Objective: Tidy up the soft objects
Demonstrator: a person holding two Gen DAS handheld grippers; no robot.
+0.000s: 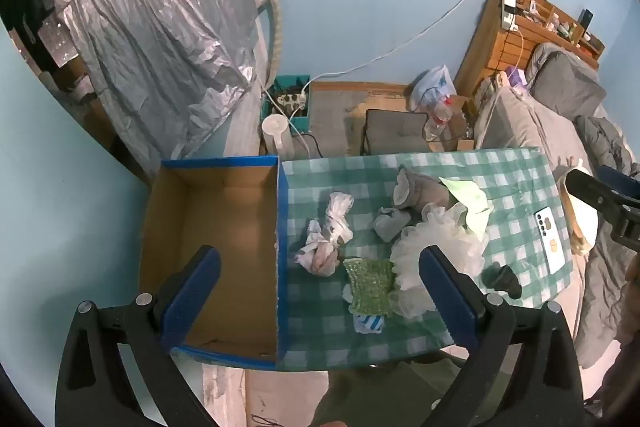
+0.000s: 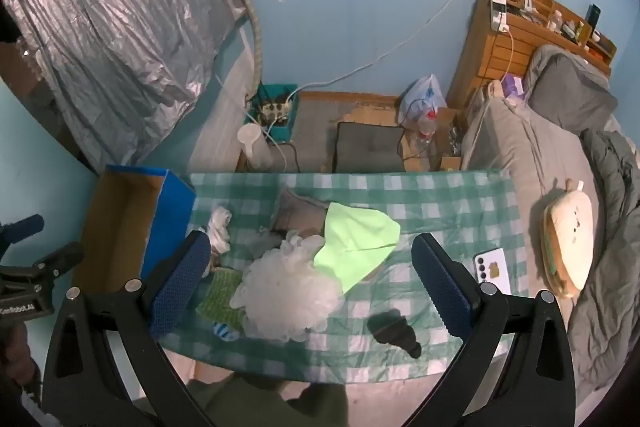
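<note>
Soft things lie in a heap on the green checked tablecloth (image 1: 516, 171): a white mesh puff (image 1: 428, 247) (image 2: 288, 287), a light green cloth (image 1: 472, 205) (image 2: 356, 239), a green knitted pad (image 1: 370, 285) (image 2: 222, 293), knotted white bags (image 1: 326, 239), a grey plush piece (image 1: 418, 191) and a small black item (image 1: 502, 279) (image 2: 394, 333). An empty cardboard box with blue edges (image 1: 216, 239) (image 2: 120, 227) stands at the table's left. My left gripper (image 1: 320, 299) hangs open above the box edge and pad. My right gripper (image 2: 312, 287) is open above the puff.
A white phone (image 1: 550, 241) (image 2: 494, 271) lies on the cloth's right side. A bed with a cream plush toy (image 2: 568, 243) and grey bedding runs along the right. A silver cover (image 1: 140, 27), a floor cushion (image 1: 394, 131), bottles and cables are behind the table.
</note>
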